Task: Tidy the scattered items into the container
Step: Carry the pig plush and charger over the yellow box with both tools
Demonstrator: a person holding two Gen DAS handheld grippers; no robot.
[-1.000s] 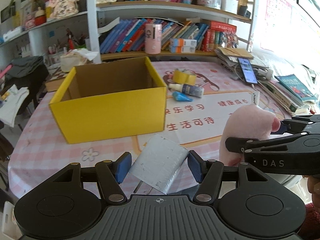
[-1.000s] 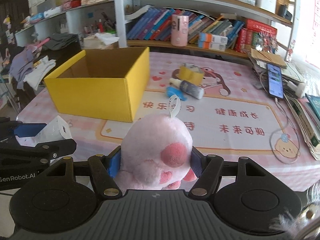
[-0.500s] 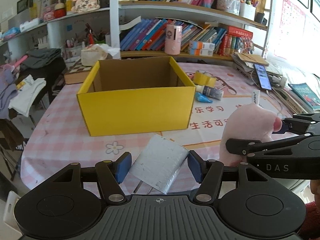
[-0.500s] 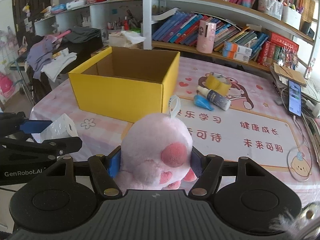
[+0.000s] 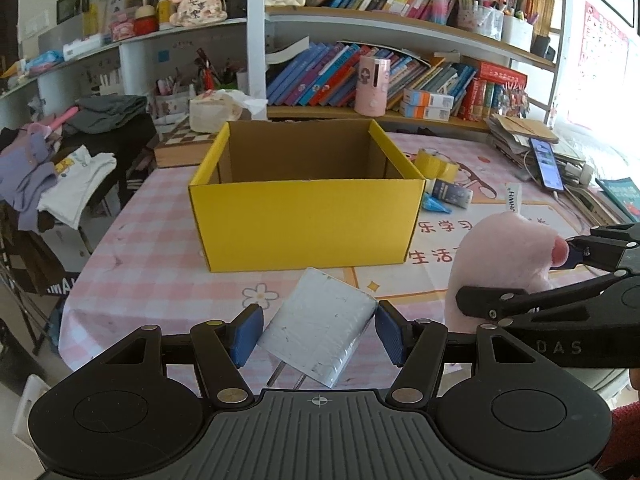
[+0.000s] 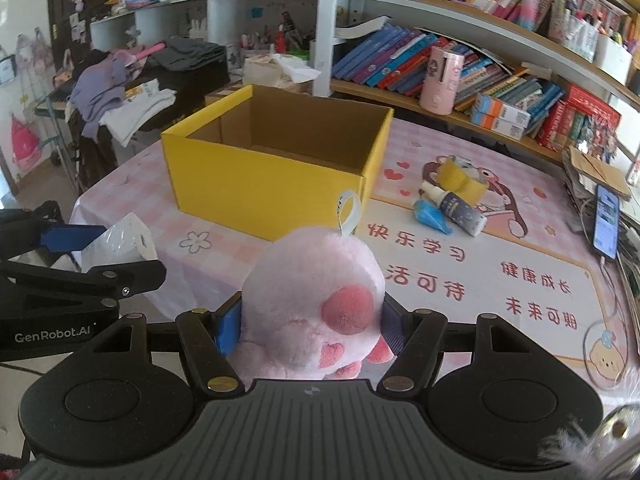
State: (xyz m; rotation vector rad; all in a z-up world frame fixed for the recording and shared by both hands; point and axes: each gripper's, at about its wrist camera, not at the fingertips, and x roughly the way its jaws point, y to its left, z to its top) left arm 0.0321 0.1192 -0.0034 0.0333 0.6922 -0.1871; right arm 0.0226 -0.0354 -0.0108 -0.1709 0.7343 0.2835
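Box (image 5: pixel 306 224) sits straight ahead, just beyond both grippers, long side facing them. L gripper (image 5: pixel 318 334) pinches charger (image 5: pixel 320 332); R gripper (image 6: pixel 310 322) pinches plush (image 6: pixel 316 304), slightly right of box.

yellow box (image 5: pixel 304 224) hiding part of tape roll (image 5: pixel 436 162), box floor mostly unseen, book (image 5: pixel 622 196) cropped

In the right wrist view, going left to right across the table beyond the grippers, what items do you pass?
Yellow box → blue wrapper → small bottle → yellow tape roll → phone.
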